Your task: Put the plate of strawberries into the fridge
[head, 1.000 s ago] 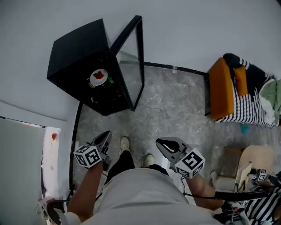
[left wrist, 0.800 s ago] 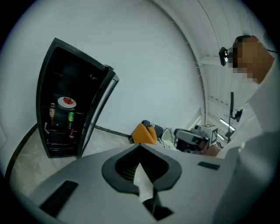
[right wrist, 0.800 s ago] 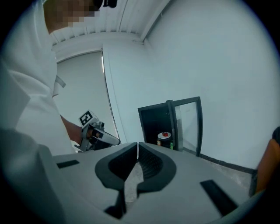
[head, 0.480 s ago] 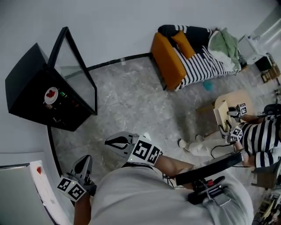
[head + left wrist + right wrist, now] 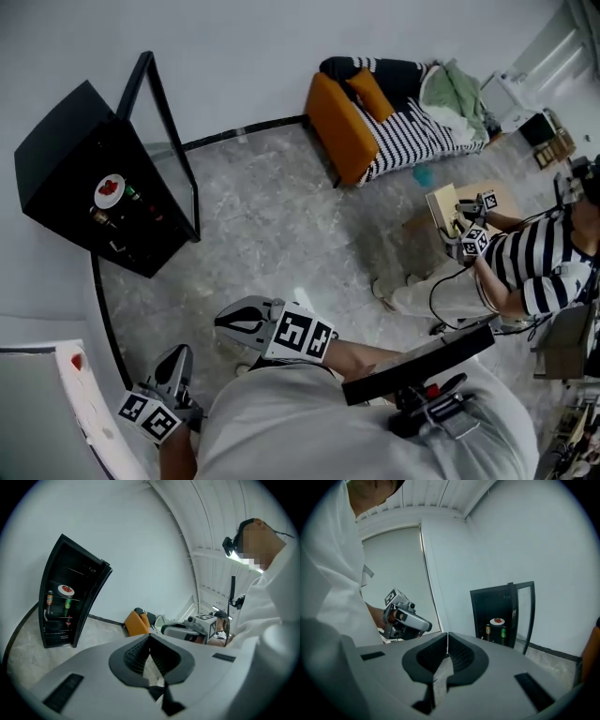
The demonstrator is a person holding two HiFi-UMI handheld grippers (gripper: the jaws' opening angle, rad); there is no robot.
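Plate [image 5: 110,190] is seen already on a fridge [image 5: 67,141] shelf, door [image 5: 161,150] open and not yet shut. Left tool [image 5: 176,357] and right tool [image 5: 225,322] are held closed, empty.

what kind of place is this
Probably a mock living room set up for recording, not a lived-in home: a small black glass-door fridge stands open on grey marbled floor, an orange armchair sits nearby, and a seated person in a striped shirt holds marker-cube grippers.

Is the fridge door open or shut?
Open: the glass door stands swung out from the black fridge, showing the plate of strawberries inside.
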